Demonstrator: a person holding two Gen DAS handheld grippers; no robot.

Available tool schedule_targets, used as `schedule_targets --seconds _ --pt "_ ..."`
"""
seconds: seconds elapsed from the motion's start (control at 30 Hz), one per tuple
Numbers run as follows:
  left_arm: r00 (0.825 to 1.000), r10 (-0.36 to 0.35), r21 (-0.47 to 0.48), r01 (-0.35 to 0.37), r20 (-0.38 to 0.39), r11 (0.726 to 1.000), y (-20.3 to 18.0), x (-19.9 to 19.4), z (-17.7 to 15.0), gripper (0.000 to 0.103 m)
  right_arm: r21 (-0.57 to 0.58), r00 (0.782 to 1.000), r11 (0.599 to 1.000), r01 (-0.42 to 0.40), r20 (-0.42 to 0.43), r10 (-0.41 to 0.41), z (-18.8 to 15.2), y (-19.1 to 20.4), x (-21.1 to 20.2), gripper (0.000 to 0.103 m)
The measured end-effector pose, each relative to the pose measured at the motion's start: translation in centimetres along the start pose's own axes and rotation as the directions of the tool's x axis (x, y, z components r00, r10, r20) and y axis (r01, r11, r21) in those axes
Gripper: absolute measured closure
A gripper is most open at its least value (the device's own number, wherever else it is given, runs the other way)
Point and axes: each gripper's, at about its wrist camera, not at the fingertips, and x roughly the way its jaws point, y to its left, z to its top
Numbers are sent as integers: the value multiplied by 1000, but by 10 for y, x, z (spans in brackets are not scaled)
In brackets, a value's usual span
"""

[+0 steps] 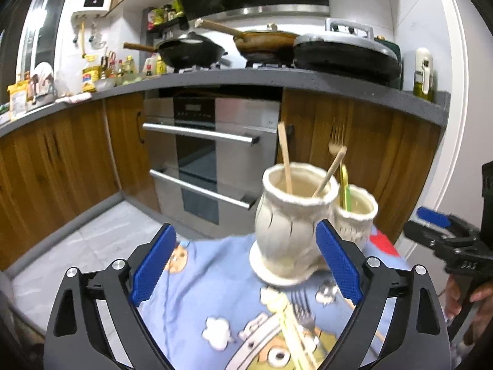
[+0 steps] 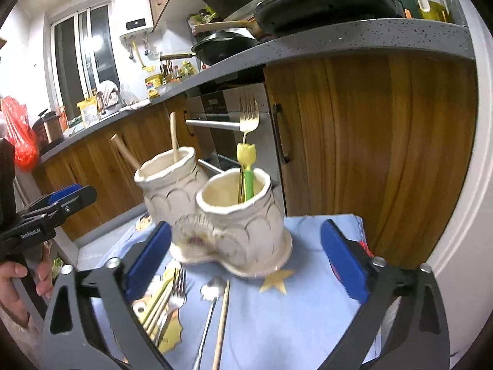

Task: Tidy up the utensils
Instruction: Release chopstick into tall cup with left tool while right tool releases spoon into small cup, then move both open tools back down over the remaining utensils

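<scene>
A cream ceramic holder with two pots [image 1: 292, 222] stands on a blue cartoon cloth [image 1: 209, 289]. Its larger pot holds two wooden chopsticks [image 1: 285, 160]. The smaller pot [image 2: 240, 212] holds a gold fork [image 2: 248, 117] and a green tulip-topped utensil [image 2: 246, 166]. Loose on the cloth lie a fork [image 2: 178, 289], a spoon [image 2: 209, 296], a wooden chopstick [image 2: 223, 317] and pale yellow chopsticks [image 2: 157, 305]. My left gripper [image 1: 246, 262] is open just short of the larger pot, with nothing in it. My right gripper [image 2: 246, 262] is open in front of the smaller pot, above the loose utensils.
The cloth-covered table ends just past the holder. Beyond it are wooden cabinets [image 2: 369, 154], a steel oven [image 1: 209, 154] and a grey countertop [image 1: 246, 77] with woks and bottles. A hand [image 2: 15, 277] holds the other gripper at the left edge.
</scene>
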Motion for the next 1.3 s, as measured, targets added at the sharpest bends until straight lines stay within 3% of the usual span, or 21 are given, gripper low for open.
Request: schedule_targets --seconds 0.3,0.83,1.17,1.3 --pt "993 19 13 -18 -116 1000 2 -7 -44 7 -43 995 999 21 -94 -25 -27 9 -10 5" --pt "951 6 9 -4 -310 1000 -4 -1 -104 7 -54 969 999 8 -245 -21 -68 17 -1 5" --pt "946 60 -38 -76 -319 996 28 -18 -116 7 -109 954 992 -61 -299 26 -64 74 27 5" --pt "953 77 -73 -102 -293 992 42 -27 -119 7 -120 944 990 -70 -330 27 -65 95 46 18"
